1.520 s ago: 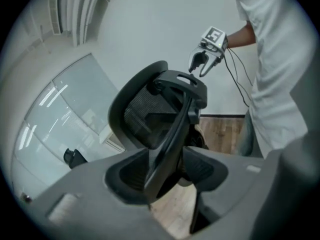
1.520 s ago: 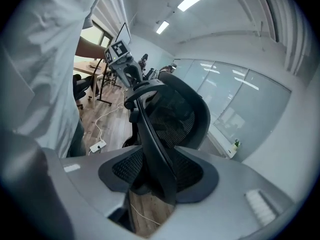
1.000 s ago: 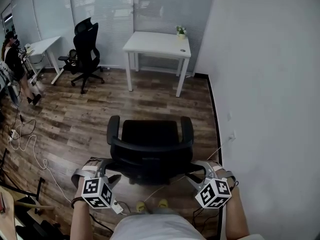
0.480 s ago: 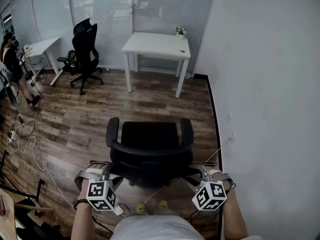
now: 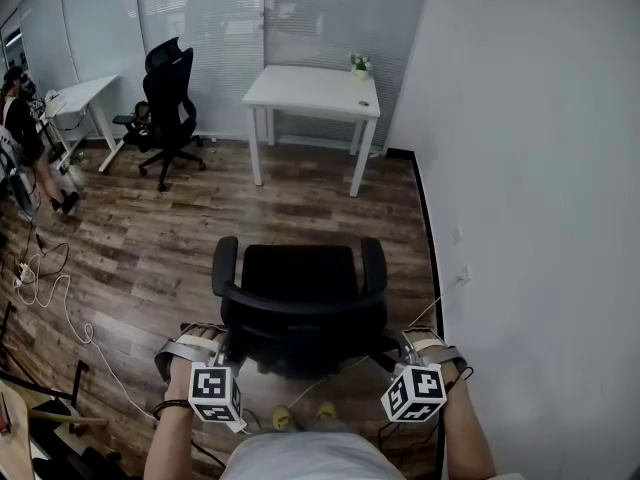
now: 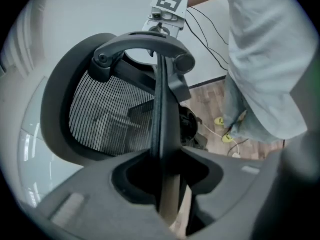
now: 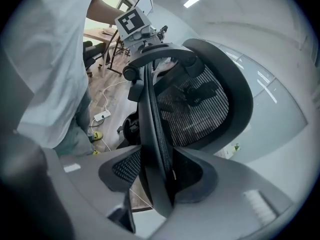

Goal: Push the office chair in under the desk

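Observation:
The black office chair [image 5: 300, 303] stands on the wood floor with its back to me, well short of the white desk [image 5: 313, 90] at the far wall. My left gripper [image 5: 226, 352] is at the backrest's left edge and my right gripper [image 5: 393, 346] at its right edge. In the left gripper view the left gripper [image 6: 167, 169] has just been closing, and the rim of the mesh backrest [image 6: 100, 114] now sits pinched between its jaws. The right gripper [image 7: 157, 174] is shut on the opposite rim of the backrest [image 7: 200, 109].
A small plant [image 5: 360, 63] sits on the desk. A second black chair [image 5: 170, 98] and another white desk [image 5: 85, 93] stand at the far left near a person [image 5: 20, 118]. Cables [image 5: 50, 278] trail on the floor at left. A wall [image 5: 540, 218] runs close on the right.
The left gripper has shifted inward toward the chair's left edge and rolled, and the right one has edged inward too. The chair has stayed where it was.

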`<state>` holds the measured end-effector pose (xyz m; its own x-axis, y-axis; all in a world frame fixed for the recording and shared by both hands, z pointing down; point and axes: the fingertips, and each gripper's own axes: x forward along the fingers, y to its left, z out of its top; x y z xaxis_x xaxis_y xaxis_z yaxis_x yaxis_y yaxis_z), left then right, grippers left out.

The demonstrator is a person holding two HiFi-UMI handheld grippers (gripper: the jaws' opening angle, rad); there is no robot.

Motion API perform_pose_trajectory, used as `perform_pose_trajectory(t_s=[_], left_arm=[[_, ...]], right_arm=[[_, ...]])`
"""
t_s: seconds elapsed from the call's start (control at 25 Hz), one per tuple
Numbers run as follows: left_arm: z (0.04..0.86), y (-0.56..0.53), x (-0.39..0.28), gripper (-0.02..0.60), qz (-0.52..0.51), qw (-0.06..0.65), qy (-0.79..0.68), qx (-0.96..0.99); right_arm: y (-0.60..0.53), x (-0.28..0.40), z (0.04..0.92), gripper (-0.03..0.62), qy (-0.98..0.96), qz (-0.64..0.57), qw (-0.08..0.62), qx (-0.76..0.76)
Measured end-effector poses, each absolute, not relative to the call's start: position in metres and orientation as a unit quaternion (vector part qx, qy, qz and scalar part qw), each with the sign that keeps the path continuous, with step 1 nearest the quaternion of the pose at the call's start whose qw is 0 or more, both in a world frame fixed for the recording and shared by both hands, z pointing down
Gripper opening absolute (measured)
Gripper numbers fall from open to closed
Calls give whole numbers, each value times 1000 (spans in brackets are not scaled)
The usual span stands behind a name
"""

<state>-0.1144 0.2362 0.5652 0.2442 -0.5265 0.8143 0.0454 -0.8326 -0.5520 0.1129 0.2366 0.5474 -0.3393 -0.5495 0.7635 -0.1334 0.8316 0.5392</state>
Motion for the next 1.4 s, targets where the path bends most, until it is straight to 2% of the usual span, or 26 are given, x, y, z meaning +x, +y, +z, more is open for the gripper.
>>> perform_pose_trajectory(t_s=[0.84,1.4], left_arm=[[570,214,-117,106,-569,251,130,-772],[569,124,-102,92,-583,240,133,-765]], right_arm=[[219,109,546,199,-795,-167,535,230],[120,123,544,210,-800,-166,531,224]])
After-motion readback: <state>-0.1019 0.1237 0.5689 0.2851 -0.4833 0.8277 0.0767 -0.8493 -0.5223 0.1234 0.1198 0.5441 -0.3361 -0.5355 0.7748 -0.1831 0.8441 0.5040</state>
